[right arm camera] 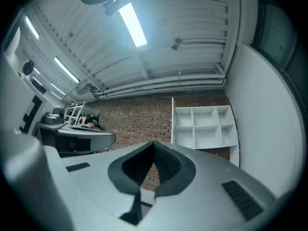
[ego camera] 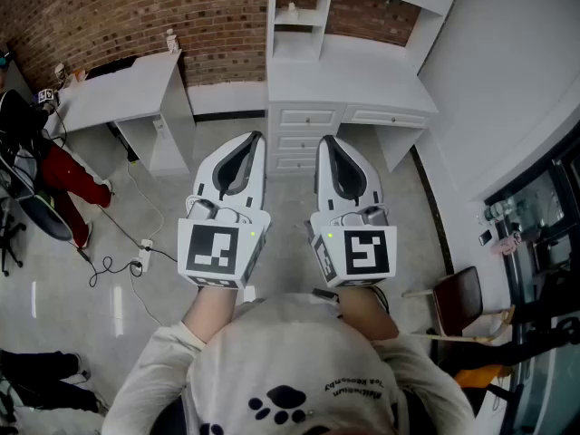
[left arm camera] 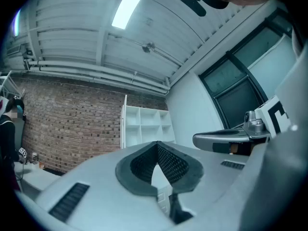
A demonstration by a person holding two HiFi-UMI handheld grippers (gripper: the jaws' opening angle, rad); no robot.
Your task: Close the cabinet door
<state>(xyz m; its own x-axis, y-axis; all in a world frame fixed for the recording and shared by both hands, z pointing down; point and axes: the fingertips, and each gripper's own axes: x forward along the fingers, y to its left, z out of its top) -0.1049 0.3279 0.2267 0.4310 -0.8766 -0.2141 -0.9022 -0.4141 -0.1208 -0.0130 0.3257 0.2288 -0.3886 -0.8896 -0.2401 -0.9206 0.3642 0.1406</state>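
Note:
A white cabinet unit (ego camera: pixel 349 84) stands ahead against the brick wall, with open shelves above and drawers (ego camera: pixel 308 119) below its top. Its shelf grid (left arm camera: pixel 144 124) shows in the left gripper view, and the same shelf grid (right arm camera: pixel 204 126) in the right gripper view. I cannot make out a door standing open on it. My left gripper (ego camera: pixel 257 137) and right gripper (ego camera: pixel 324 140) are held side by side in the air, well short of the cabinet and pointing toward it. Both are shut, tips meeting, with nothing between them (left arm camera: pixel 156 143) (right arm camera: pixel 154 143).
A white desk (ego camera: pixel 118 89) stands at the left by the brick wall. A person in red trousers (ego camera: pixel 68 178) sits at the far left. Cables (ego camera: pixel 118 263) lie on the floor. A dark chair (ego camera: pixel 458 297) and glass shelving (ego camera: pixel 544 234) are at the right.

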